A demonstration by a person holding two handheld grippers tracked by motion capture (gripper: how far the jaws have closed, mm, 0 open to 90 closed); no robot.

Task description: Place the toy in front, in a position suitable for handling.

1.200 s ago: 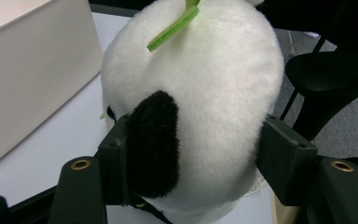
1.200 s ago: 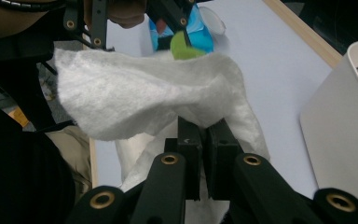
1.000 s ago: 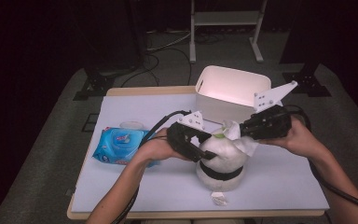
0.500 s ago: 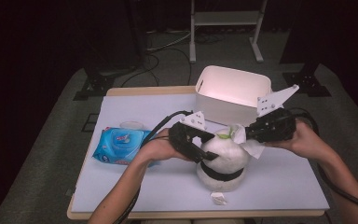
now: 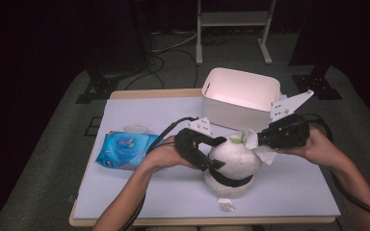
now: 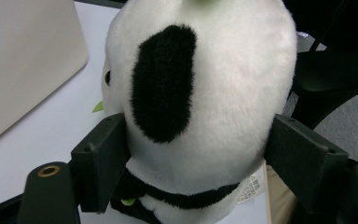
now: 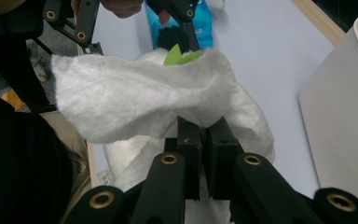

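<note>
**Tongs on either side of the plush toy, wipe at its top**

The left tongs (image 5: 211, 155) straddle the round plush toy (image 5: 233, 161), 1 jaw on each flank. In the left gripper view the left-hand pad still looks pressed into the fur near the black collar, while the right-hand pad sits at the edge of the fur and I cannot tell whether it touches; these jaws have just been opening, with the toy (image 6: 200, 93) between them. The right tongs (image 7: 204, 140) are squeezed together on a white wipe (image 7: 135, 102), which drapes over the toy's crown by its green leaf (image 7: 182, 57).

The toy stands upright on the desk (image 5: 139, 192), toward the near edge, in front of the white bin (image 5: 241, 94) and to the right of the blue pack of wipes (image 5: 125, 150). A small crumpled white scrap (image 5: 226, 205) lies just in front of it.

What matters for the next move: the toy's long axis runs straight up, the left tongs come at it from the left and level with its middle, and the right tongs come from the right and higher, at head level. The wipe is already on the crown, so the right hand is the nearer one for rubbing the top. With the left hold loosening, I would judge that the toy could tip or slide under a firm push.
</note>
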